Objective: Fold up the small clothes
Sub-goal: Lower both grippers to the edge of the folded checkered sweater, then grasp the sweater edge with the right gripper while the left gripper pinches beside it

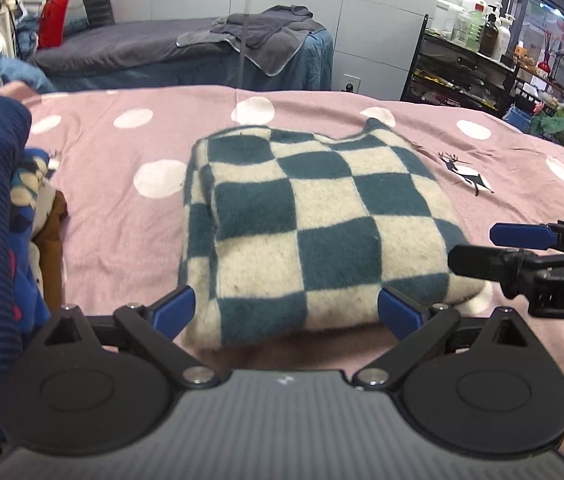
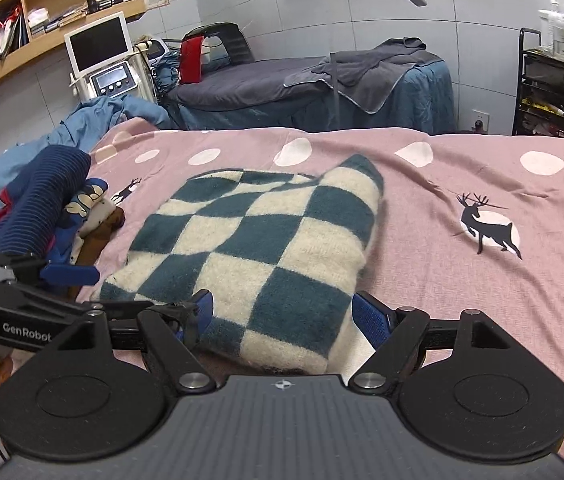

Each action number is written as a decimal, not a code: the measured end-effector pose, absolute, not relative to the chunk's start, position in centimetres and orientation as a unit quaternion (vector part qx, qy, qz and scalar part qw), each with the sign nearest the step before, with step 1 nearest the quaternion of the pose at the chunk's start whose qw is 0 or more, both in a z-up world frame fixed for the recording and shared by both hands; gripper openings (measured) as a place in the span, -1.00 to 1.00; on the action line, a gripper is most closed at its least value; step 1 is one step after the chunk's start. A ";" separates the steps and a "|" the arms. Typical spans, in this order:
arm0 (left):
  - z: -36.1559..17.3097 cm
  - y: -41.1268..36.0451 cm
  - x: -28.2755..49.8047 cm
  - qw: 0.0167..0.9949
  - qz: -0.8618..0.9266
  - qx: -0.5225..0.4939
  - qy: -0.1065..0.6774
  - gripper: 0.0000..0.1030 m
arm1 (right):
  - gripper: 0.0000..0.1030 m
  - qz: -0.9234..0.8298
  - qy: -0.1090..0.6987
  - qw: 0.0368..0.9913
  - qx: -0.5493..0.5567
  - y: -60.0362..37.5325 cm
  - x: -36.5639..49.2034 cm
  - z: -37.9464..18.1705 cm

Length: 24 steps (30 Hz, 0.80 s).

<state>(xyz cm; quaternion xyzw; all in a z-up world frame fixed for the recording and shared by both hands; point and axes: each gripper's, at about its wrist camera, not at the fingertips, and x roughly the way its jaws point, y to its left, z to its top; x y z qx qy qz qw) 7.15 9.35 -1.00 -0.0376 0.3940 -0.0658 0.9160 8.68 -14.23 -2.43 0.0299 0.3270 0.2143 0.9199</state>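
1. A folded teal-and-cream checkered fleece garment (image 1: 306,224) lies at the centre of a pink bedspread with white dots and deer prints (image 1: 114,216), its near edge sitting between the spread blue-padded fingers of the left gripper (image 1: 287,307).
2. The left gripper's jaws stand wide apart, one pad at each near corner of the fleece, gripping nothing.
3. In the right wrist view, the right gripper (image 2: 284,312) likewise brackets the fleece's near edge (image 2: 258,248), jaws released and holding nothing.
4. The fleece is thick and fuzzy, folded into a plump rectangle with one far corner peaking upward.
5. To the left, just beside the fleece, sits a heap of clothes topped by a navy ribbed striped garment (image 2: 42,200).
6. Far behind stands a grey-covered massage bed with a draped grey towel (image 2: 322,76).
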 end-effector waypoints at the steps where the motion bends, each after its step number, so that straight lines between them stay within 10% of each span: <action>1: -1.0 9.7 6.9 0.915 -0.069 -0.051 0.395 0.93 | 1.00 0.216 0.328 0.919 0.034 -14.5 8.6 -2.4; 24: -8.6 15.0 5.5 0.828 -0.075 -0.398 0.388 0.99 | 1.00 0.209 0.427 0.814 0.335 -21.8 9.5 -7.0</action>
